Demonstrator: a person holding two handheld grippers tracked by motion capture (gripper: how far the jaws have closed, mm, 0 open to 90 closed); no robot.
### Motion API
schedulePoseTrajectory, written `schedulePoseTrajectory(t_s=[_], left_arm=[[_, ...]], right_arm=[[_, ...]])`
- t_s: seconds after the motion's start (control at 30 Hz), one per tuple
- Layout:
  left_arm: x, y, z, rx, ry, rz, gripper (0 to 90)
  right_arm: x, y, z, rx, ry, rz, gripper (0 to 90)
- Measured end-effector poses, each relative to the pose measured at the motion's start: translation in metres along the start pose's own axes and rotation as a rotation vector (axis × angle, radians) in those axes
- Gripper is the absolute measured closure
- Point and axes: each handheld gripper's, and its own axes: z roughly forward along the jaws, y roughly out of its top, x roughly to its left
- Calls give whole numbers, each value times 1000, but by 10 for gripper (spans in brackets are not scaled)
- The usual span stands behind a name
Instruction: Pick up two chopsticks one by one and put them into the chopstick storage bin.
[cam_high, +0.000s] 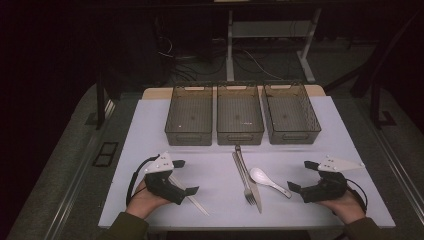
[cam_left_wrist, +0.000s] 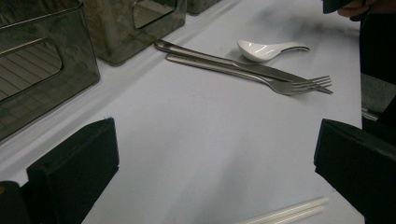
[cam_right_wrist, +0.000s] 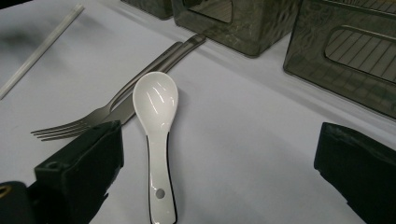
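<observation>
A metal fork (cam_high: 243, 176) and a knife (cam_high: 256, 195) lie side by side in the middle of the white table (cam_high: 215, 165). Just right of them rests a white ceramic spoon (cam_high: 267, 180). A pair of white chopsticks (cam_high: 192, 197) lies under and beside my left gripper (cam_high: 186, 176), which is open and holds nothing. My right gripper (cam_high: 301, 176) is open too, aimed at the spoon. In the right gripper view the spoon (cam_right_wrist: 156, 116) lies between the wide jaws of the right gripper (cam_right_wrist: 219, 172), with the fork (cam_right_wrist: 93, 119) behind it. The left gripper (cam_left_wrist: 215, 172) faces the fork (cam_left_wrist: 261, 77), spoon (cam_left_wrist: 266, 49) and chopsticks (cam_left_wrist: 285, 212).
Three grey see-through bins stand in a row at the back of the table: left (cam_high: 190, 115), middle (cam_high: 240, 115) and right (cam_high: 291, 114). The table's front edge runs just behind both hands. Dark floor, cables and a desk frame (cam_high: 230, 45) lie beyond.
</observation>
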Motion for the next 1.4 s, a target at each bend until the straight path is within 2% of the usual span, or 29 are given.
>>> schedulePoseTrajectory(t_s=[0.2,0.43,0.53,0.7,0.87,0.93,1.0,1.13,1.2,1.3,1.33,1.4], left_arm=[[0,0,-1,2,4,6,1],[3,0,-7,7,13,10,64],[2,-2,-9,14,3,16,149],[0,-9,-12,41,-16,21,233],[-1,-17,-12,81,-61,10,409],[-1,-17,-12,88,-66,7,454],[-3,-19,-12,111,-74,19,510],[-5,-21,-12,128,-88,13,659],[-6,-22,-10,155,-106,23,723],[-6,-23,-9,170,-119,20,808],[-6,-23,-8,177,-128,20,808],[-6,-25,-5,206,-148,22,874]], right_arm=[[0,0,0,-1,3,5,14],[-1,0,1,2,11,11,14],[0,-1,1,4,10,13,14],[0,1,1,5,6,11,14],[1,1,2,12,-2,17,14],[1,0,2,14,-2,18,14],[0,0,2,14,-3,19,14],[0,0,2,13,-3,22,14],[0,0,2,12,-3,24,14],[0,0,2,13,-4,23,14],[0,0,2,13,-4,23,14],[0,0,2,11,-4,30,14]])
